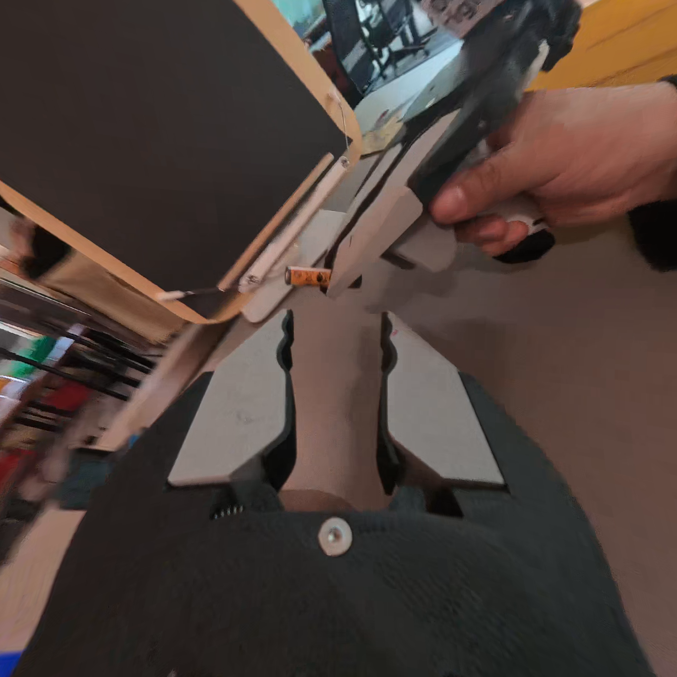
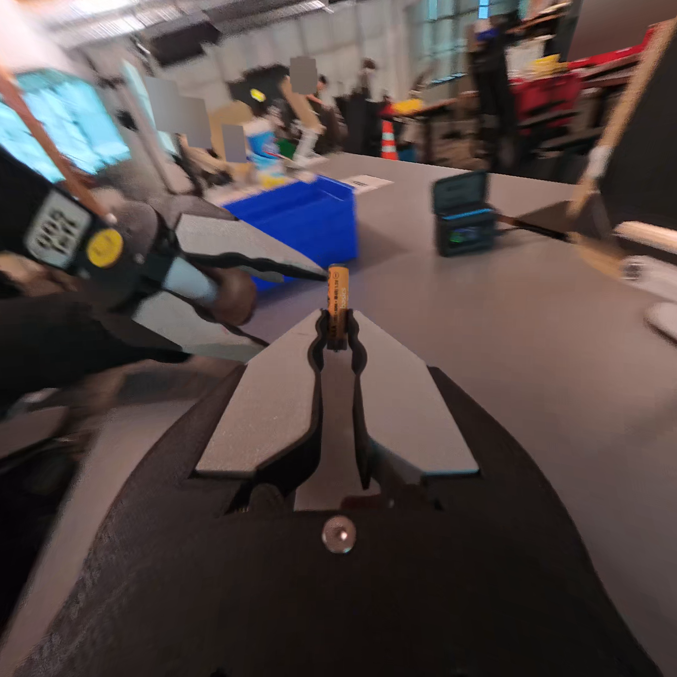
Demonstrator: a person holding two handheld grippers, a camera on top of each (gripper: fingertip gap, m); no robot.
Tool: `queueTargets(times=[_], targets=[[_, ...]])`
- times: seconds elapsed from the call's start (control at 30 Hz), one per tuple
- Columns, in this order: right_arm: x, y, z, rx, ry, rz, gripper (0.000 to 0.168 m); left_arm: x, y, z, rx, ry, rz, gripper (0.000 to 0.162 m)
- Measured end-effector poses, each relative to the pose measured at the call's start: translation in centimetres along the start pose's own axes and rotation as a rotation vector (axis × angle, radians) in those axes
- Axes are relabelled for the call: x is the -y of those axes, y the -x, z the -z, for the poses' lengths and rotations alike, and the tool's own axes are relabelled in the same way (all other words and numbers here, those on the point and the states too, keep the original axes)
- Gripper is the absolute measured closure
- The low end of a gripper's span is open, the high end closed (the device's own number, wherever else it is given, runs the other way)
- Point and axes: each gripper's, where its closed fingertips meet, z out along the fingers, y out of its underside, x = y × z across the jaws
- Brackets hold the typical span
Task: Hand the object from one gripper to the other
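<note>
An orange and black battery (image 2: pixel 337 293) stands upright between the tips of my right gripper (image 2: pixel 336 322), which is shut on its lower end. In the left wrist view the battery (image 1: pixel 306 275) sticks out sideways from the right gripper (image 1: pixel 329 289), which a hand (image 1: pixel 549 176) holds. My left gripper (image 1: pixel 337 322) is open and empty, its tips just below the battery. In the right wrist view the left gripper (image 2: pixel 296 309) comes in from the left, jaws apart, with its upper fingertip (image 2: pixel 318 273) close beside the battery's top.
Both grippers are above a grey table (image 2: pixel 476 348). A blue bin (image 2: pixel 304 219) and a small dark open case (image 2: pixel 463 216) stand farther back on it. A black board in a wooden frame (image 1: pixel 146 128) stands close at the left. A cluttered workshop with people lies beyond. My left and right fingertips are right by each other. From either gripper's tips it is about 30 cm to the small dark open case (image 2: pixel 463 216).
</note>
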Motion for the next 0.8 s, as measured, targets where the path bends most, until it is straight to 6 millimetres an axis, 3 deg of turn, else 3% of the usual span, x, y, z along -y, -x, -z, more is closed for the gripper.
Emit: queueTargets(times=[0.1, 0.23, 0.37, 0.63, 0.8], targets=[[-0.6, -2.2, 0.9, -0.138, 0.046, 0.175, 0.162, -0.9, 0.4, -1.4, -0.08, -0.037, 0.233, 0.118], [-1.4, -2.9, 1.2, -0.252, 0.125, 0.489, 0.162, -0.9, 1.4, -3.2, -0.189, -0.108, 0.508, 0.125], [-1.0, -4.2, 1.5, -0.429, 0.159, 0.751, 0.162, 0.1, 0.4, -3.8, -0.423, -0.197, 0.721, 0.126], [-1.4, -5.2, 1.0, -0.513, 0.251, 0.989, 0.162, -0.3, 2.4, -3.6, -0.438, -0.252, 0.955, 0.132], [-1.0, -3.9, 0.4, -0.522, 0.239, 1.1, 0.162, -1.1, 2.2, -3.6, -0.414, -0.182, 0.973, 0.13]])
